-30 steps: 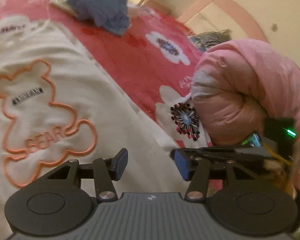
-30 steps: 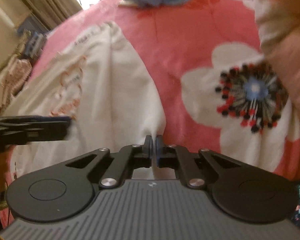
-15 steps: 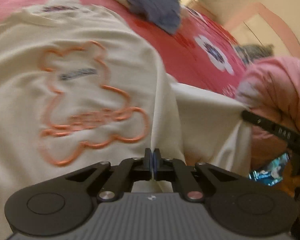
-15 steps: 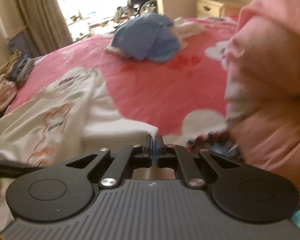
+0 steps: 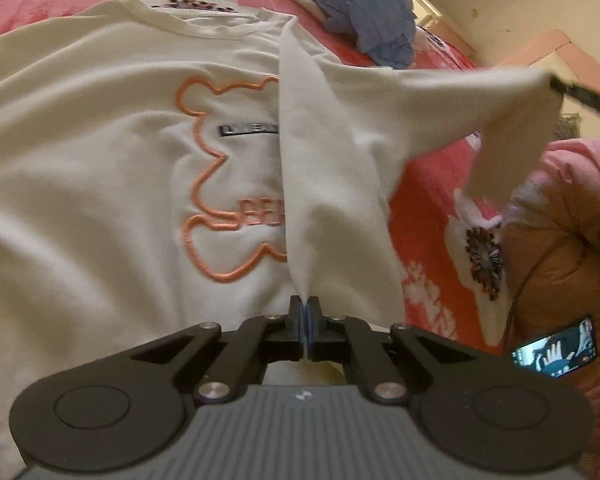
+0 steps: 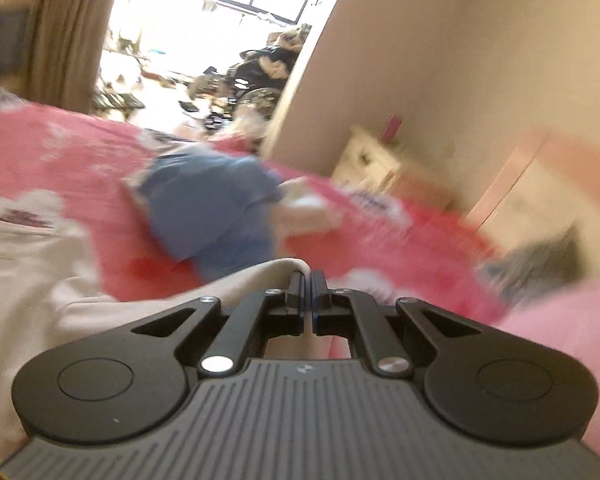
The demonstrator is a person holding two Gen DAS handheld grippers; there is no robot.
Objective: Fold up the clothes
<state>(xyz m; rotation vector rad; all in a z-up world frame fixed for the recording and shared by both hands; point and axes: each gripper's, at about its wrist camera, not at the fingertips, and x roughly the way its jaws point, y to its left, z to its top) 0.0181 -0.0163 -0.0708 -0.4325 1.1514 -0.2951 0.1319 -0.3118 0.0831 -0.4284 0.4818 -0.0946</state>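
Left wrist: my left gripper [image 5: 305,312], lately spread, and right gripper [image 6: 307,285] now pinch the cream bear-embroidered sweatshirt [image 5: 100,168], side lifted mid-fold.

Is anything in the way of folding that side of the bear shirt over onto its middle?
Nothing visible. Both the left gripper and right gripper pinch the white shirt. The blue clothes lie apart, beyond its collar.
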